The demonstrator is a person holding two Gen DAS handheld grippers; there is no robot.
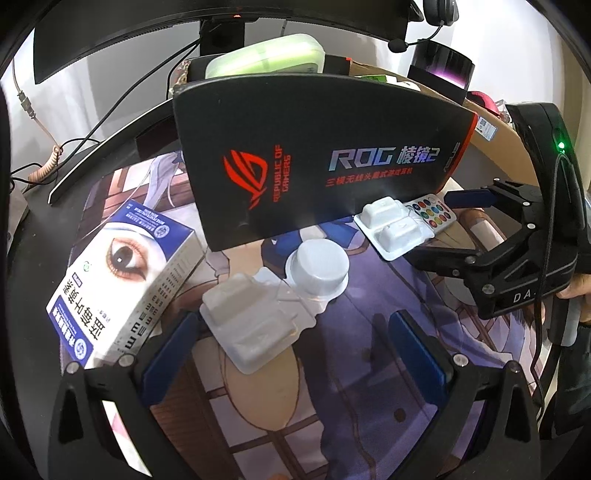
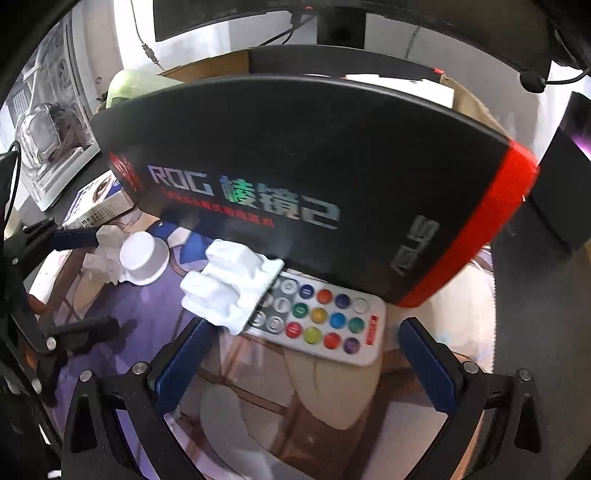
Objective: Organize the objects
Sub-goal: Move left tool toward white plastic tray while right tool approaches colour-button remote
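In the left wrist view my left gripper (image 1: 295,354) is open over the printed desk mat (image 1: 369,314). A white blister tray (image 1: 255,321) lies just ahead, close to its left finger. Beyond it sit a round white blister cup (image 1: 317,266) and a second blister tray (image 1: 393,229). A blue-and-white eye-drop box (image 1: 125,280) lies at the left. In the right wrist view my right gripper (image 2: 306,362) is open, with a white remote (image 2: 325,321) with coloured buttons just ahead. The second blister tray (image 2: 229,284) lies partly on that remote.
A big black ROG headset box (image 1: 317,166) stands right behind the small items. A green case (image 1: 266,55), a cardboard box (image 1: 491,147), a monitor stand (image 1: 221,33) and cables (image 1: 110,110) crowd the back. The right gripper (image 1: 443,225) reaches in from the right.
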